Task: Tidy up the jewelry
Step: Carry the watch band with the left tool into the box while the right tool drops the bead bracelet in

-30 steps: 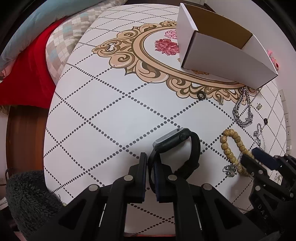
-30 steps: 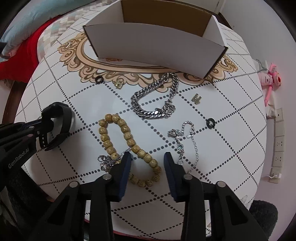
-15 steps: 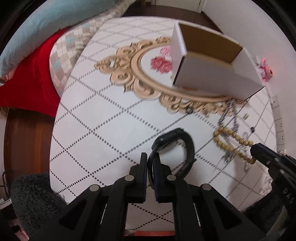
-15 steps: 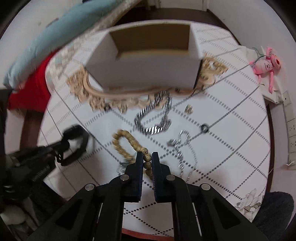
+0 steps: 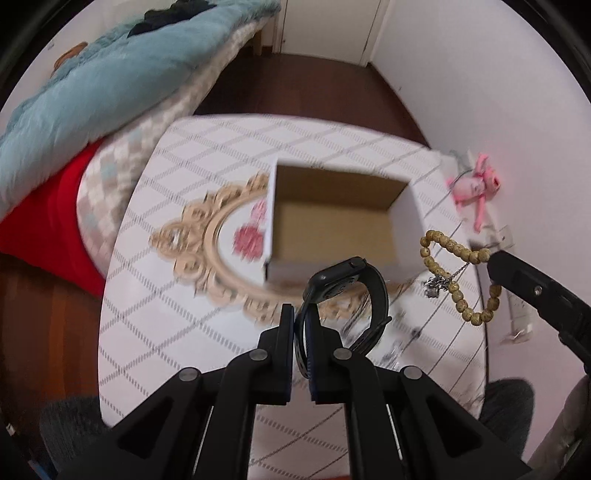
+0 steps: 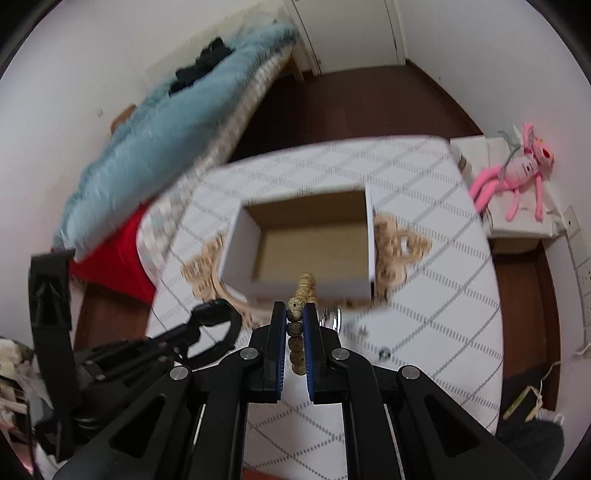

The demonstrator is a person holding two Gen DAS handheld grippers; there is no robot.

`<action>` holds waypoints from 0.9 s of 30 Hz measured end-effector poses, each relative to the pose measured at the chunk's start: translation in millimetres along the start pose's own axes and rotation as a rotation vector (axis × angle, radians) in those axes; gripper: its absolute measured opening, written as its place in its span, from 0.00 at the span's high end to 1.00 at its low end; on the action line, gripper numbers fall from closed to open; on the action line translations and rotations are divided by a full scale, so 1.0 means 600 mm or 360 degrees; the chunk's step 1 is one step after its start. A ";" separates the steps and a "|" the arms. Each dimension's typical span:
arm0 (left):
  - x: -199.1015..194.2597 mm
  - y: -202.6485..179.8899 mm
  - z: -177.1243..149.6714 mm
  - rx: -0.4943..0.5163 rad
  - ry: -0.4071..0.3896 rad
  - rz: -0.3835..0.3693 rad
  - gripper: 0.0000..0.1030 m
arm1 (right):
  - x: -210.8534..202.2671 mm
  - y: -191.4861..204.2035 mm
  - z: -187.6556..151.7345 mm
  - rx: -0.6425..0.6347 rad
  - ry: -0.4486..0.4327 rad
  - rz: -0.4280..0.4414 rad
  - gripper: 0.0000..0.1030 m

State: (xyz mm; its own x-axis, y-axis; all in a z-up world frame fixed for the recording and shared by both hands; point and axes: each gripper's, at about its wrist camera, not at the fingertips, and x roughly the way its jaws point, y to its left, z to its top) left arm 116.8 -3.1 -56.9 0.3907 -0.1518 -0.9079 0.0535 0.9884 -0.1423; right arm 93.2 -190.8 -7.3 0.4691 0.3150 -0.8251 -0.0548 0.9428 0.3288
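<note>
**Both grippers loaded above the box**

Your table (image 5: 155,295) carried the white cardboard box (image 6: 236,254), open-topped; its brown floor looked bare, though blur hid detail. Your left gripper (image 5: 300,325) had its fingers clamped on the black watch (image 5: 354,291) by the strap, raised before the box. Your right gripper (image 6: 295,325) pinched the bead bracelet (image 5: 458,273), hanging in the air beside the box.

A home bedroom. Ahead and to the left of the grippers lies a bed (image 6: 207,147) with a fluffy teal blanket (image 5: 92,85), a checked cover and a red sheet (image 5: 40,218). Dark wooden flooring (image 6: 369,107) runs to a white door (image 5: 328,26) beyond. To the right, a pink plush toy (image 6: 517,173) rests against the white wall, near wall sockets (image 6: 580,251). Below stands a patterned white table (image 5: 155,314).
</note>
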 end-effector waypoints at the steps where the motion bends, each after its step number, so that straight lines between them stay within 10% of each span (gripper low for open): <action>1: 0.000 -0.005 0.017 0.0006 -0.0022 -0.0002 0.97 | -0.003 -0.003 0.014 0.0002 -0.0019 0.0006 0.91; 15: 0.120 0.005 0.164 -0.0085 0.0173 -0.0036 0.85 | 0.135 -0.044 0.142 0.0078 0.0138 0.0069 0.91; 16: 0.122 0.007 0.170 -0.0098 0.0174 -0.0037 0.79 | 0.148 -0.050 0.145 0.0097 0.0177 0.0059 0.90; 18: 0.118 0.011 0.178 -0.0115 0.0155 -0.0048 0.30 | 0.167 -0.060 0.146 0.0110 0.0219 0.0012 0.87; 21: 0.098 0.015 0.181 -0.0105 0.0069 -0.0008 0.17 | 0.162 -0.071 0.137 0.0104 0.0183 -0.0081 0.48; 24: 0.091 0.018 0.172 -0.0057 0.0022 0.0105 0.03 | 0.154 -0.074 0.126 0.0042 0.0150 -0.0256 0.44; 27: 0.093 0.023 0.144 -0.0013 -0.0044 0.0218 0.01 | 0.159 -0.076 0.113 -0.0026 0.0159 -0.0449 0.11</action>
State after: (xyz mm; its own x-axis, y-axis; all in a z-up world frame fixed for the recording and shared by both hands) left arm 218.9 2.9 -75.3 0.4192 -0.0152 -0.9078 -0.0094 0.9997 -0.0210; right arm 200.1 -211.1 -69.7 0.3790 0.0487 -0.9241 0.0512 0.9960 0.0735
